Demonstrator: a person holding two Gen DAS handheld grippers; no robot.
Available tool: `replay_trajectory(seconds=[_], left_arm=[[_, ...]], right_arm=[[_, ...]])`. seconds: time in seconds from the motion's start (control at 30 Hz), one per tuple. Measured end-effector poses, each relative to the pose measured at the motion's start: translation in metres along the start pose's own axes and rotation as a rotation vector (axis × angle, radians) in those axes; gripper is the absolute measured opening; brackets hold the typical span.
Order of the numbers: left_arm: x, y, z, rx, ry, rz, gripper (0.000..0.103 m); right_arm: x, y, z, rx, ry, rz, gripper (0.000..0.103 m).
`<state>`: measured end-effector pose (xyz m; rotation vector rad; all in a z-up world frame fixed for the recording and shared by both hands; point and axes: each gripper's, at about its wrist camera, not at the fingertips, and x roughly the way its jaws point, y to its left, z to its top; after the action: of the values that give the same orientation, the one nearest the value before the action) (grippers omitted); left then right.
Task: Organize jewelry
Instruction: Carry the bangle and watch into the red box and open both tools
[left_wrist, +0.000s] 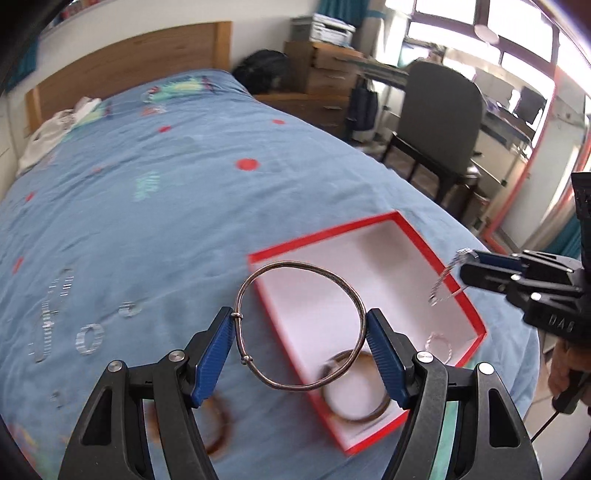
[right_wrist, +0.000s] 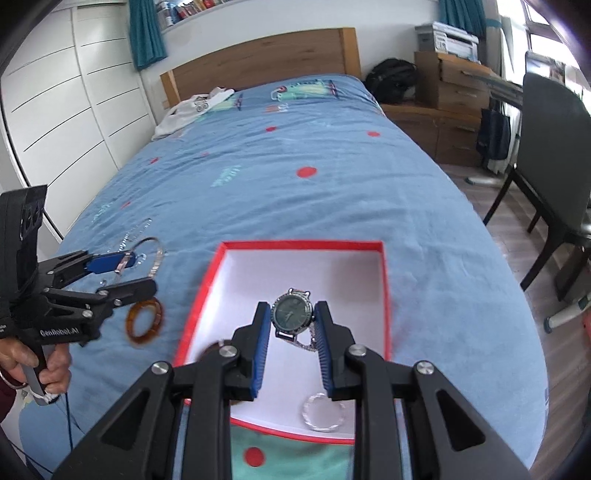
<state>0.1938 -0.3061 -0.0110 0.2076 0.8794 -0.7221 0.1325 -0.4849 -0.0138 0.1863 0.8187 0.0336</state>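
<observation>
The left tongs (left_wrist: 301, 345) clamp a thin metal bangle (left_wrist: 300, 325) by its two sides, over the red box's (left_wrist: 476, 317) near-left rim. The right tongs (right_wrist: 291, 334) pinch a watch (right_wrist: 291, 314) by its case edges, above the box's white floor.

Both pieces look light. The bangle is stiff, smooth wire that likely slips easily, so grip across its width. The watch has a dark round dial and a limp chain strap; its glass looks fragile.

Blue bedspread (right_wrist: 295, 206) carrying open red box (right_wrist: 386, 288), amber bangle (right_wrist: 144, 322), silver pieces lying left (left_wrist: 88, 338).
</observation>
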Motion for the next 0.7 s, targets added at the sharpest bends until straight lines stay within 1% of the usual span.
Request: replay_trajectory(seconds=[0.2,0.4,0.47,0.57,0.7], left_arm=[[0.046,-0.026,-0.003,0.036,0.069,-0.029,0.071],[0.075,-0.032,-0.013,0.063,0.13,-0.03,0.071],[0.081,-0.032,-0.015,0.072,0.142,-0.022,0.07],[0.083,-0.036,-0.016,0.098,0.137,-0.005,0.071],[0.086,-0.035,-0.018,0.11,0.144,0.009,0.07]], right_arm=[[0.03,-0.028,-0.016,0.017,0.058,0.01,0.023],[0.051,-0.036,-0.031,0.014,0.106,0.037,0.023],[0.056,-0.036,-0.037,0.009,0.127,0.046,0.023],[0.062,-0.032,-0.043,-0.02,0.157,0.052,0.023],[0.062,-0.027,-0.045,-0.06,0.181,0.051,0.023]])
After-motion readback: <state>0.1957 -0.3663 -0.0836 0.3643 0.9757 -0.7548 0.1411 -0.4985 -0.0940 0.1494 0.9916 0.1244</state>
